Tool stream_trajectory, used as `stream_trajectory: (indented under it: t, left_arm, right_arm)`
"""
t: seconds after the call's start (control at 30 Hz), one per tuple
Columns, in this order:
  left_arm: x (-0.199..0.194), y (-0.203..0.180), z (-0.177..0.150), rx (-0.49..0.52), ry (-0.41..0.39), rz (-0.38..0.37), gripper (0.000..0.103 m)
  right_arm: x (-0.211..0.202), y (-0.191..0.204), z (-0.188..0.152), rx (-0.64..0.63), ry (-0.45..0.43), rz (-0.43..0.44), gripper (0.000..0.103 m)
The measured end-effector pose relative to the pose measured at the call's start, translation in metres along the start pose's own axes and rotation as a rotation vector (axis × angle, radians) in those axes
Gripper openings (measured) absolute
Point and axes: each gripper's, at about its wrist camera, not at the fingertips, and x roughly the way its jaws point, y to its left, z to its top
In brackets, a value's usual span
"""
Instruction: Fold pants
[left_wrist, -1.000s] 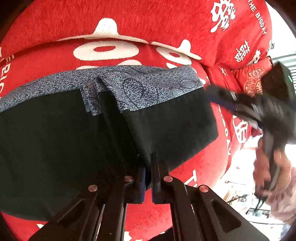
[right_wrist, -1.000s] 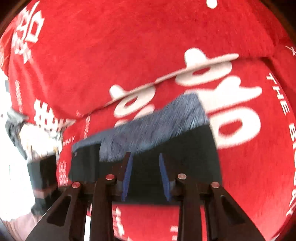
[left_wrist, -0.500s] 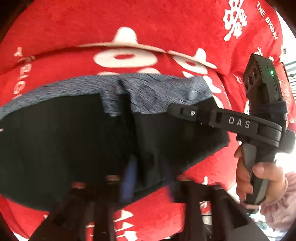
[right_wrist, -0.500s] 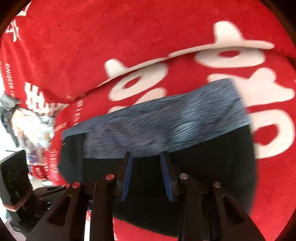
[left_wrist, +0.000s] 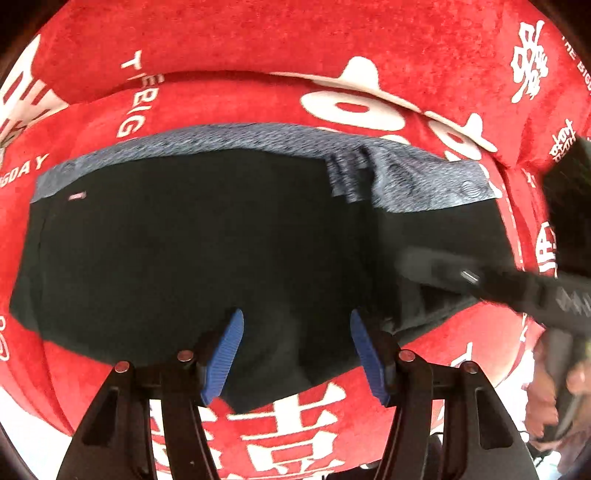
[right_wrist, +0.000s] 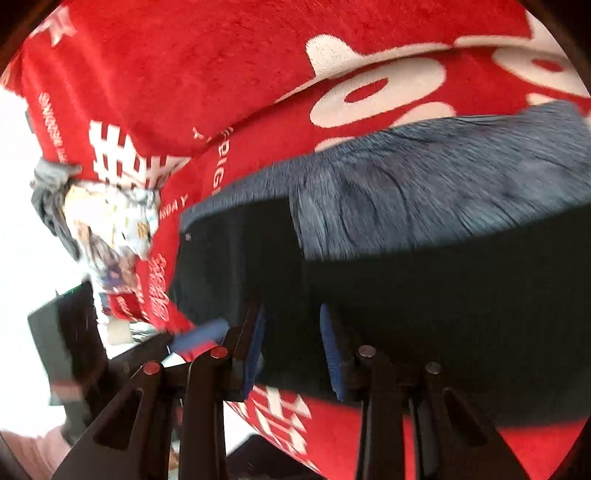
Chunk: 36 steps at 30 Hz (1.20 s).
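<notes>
The pants (left_wrist: 207, 258), black with a grey patterned waistband (left_wrist: 258, 136), lie folded flat on a red blanket (left_wrist: 258, 44). The left gripper (left_wrist: 295, 354) hangs above their near edge; its jaws have just been opening and stand spread, nothing pinched. The right gripper (right_wrist: 291, 347) hovers over the black cloth, jaws partly apart, seemingly not pressing it, though blur makes that uncertain. The fabric looks soft, light and limp; best pinched at a folded edge or corner, both layers together
</notes>
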Motion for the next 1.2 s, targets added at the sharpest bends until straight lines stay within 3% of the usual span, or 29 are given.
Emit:
stream_trajectory:
  t: [0.2,0.43,0.5,0.6,0.63,0.67,0.7,0.9,1.0,1.2]
  left_arm:
    - [0.001,0.001,-0.011,0.004,0.03,0.034,0.061]
    - [-0.003,0.013,-0.019,-0.026,0.04,0.076,0.061]
    - [-0.006,0.026,-0.024,-0.042,0.04,0.097,0.067]
    - [-0.009,0.044,-0.03,-0.081,0.042,0.1,0.068]
    - [-0.009,0.047,-0.031,-0.088,0.046,0.101,0.072]
    - [-0.009,0.051,-0.032,-0.095,0.05,0.106,0.086]
    - [-0.01,0.055,-0.034,-0.1,0.044,0.116,0.09]
    - [-0.01,0.072,-0.041,-0.137,0.046,0.112,0.09]
    - [-0.012,0.082,-0.044,-0.168,0.045,0.101,0.09]
    - [-0.021,0.103,-0.058,-0.201,0.041,0.075,0.09]
  right_arm:
    - [-0.033,-0.005,-0.027,0.026,-0.048,-0.1,0.036]
    - [-0.005,0.024,-0.021,-0.094,-0.005,-0.169,0.036]
    - [0.012,0.03,-0.023,-0.119,0.021,-0.208,0.036]
    - [0.026,0.041,-0.029,-0.175,0.032,-0.3,0.036]
    - [0.026,0.043,-0.031,-0.185,0.033,-0.314,0.036]
    - [0.026,0.044,-0.032,-0.193,0.04,-0.326,0.036]
    - [0.025,0.044,-0.033,-0.196,0.046,-0.333,0.036]
    - [0.024,0.052,-0.036,-0.194,0.096,-0.375,0.036]
    - [0.023,0.061,-0.041,-0.202,0.115,-0.391,0.051]
    - [0.033,0.085,-0.046,-0.238,0.144,-0.398,0.064]
